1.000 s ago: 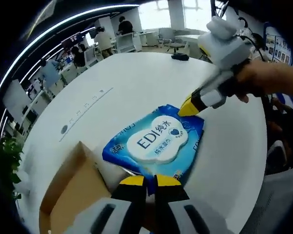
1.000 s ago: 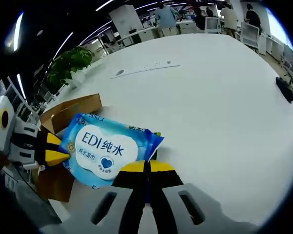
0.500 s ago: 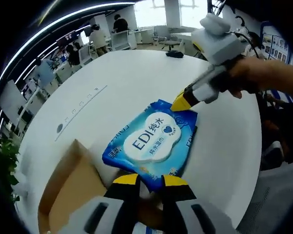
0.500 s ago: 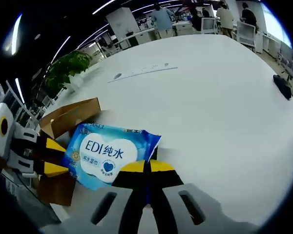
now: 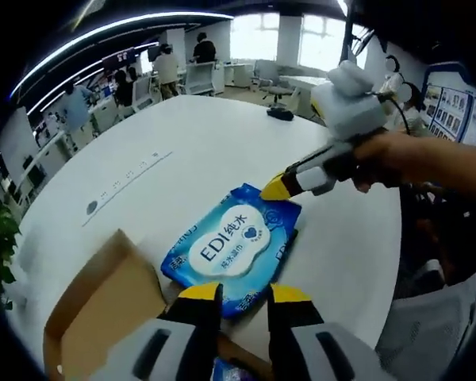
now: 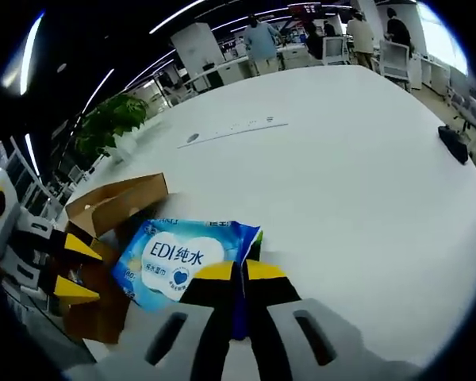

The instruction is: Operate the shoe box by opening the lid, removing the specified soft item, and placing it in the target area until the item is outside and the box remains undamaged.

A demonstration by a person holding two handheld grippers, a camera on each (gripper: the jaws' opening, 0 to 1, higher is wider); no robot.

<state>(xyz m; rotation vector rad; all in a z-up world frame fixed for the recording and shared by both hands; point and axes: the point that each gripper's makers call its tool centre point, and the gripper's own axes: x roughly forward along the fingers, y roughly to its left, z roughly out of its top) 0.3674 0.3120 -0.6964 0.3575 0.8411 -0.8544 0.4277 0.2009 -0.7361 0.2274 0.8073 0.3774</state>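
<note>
A blue wipes pack [image 5: 234, 246] with a white label lies low over the white table [image 5: 214, 143], its near edge by the open cardboard shoe box [image 5: 103, 309]. My left gripper [image 5: 244, 292] stands open just short of the pack, touching nothing. My right gripper [image 5: 274, 189] comes in from the right, shut on the pack's far corner. In the right gripper view my right gripper [image 6: 239, 271] pinches the pack [image 6: 182, 258] by its edge, and the left gripper [image 6: 73, 268] sits open at the left, over the box [image 6: 115, 206].
A small black object [image 6: 452, 143] lies far out on the table [image 6: 341, 159]. A thin strip with a round plug [image 6: 230, 128] runs across the table's far side. A potted plant [image 6: 115, 115], desks and people stand beyond the edge.
My left gripper has let go of the pack's near edge, opened, and drawn back a little. My right gripper stays shut on the other corner.
</note>
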